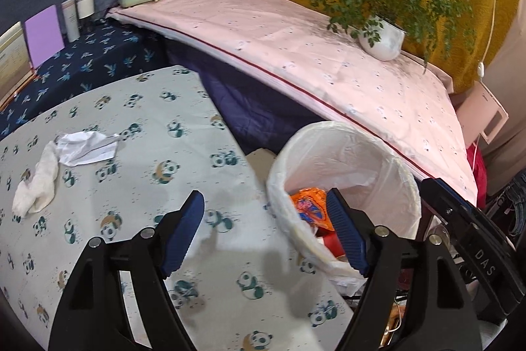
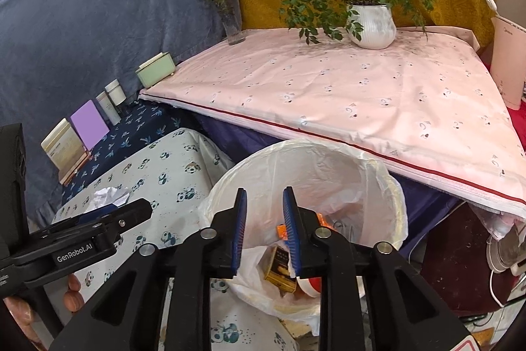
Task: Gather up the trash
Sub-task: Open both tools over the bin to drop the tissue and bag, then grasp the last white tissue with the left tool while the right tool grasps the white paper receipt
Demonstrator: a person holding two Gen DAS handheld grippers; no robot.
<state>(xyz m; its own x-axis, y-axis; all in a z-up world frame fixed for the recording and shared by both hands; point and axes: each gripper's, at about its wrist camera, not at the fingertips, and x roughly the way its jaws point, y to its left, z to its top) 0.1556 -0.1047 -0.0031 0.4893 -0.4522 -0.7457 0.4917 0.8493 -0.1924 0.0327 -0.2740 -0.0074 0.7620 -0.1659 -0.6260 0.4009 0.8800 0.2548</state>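
Observation:
A white-lined trash bin [image 1: 348,153] stands beside the panda-print table [image 1: 148,180]; it also shows in the right wrist view [image 2: 315,166]. Inside lie an orange wrapper [image 1: 309,206], a small brown box [image 2: 279,268] and a red-and-white item [image 2: 310,285]. Crumpled white paper [image 1: 88,145] and a white tissue [image 1: 36,186] lie on the table at the left. My left gripper [image 1: 266,232] is open and empty, straddling the table edge and the bin rim. My right gripper [image 2: 264,229] is open and empty above the bin mouth.
A higher pink-covered surface [image 2: 328,94] holds a potted plant [image 2: 371,25], a flower vase [image 2: 233,28] and a green box [image 2: 154,73]. Books and jars [image 2: 88,124] stand on a dark blue cloth at the left. A white appliance [image 2: 508,61] stands at the right.

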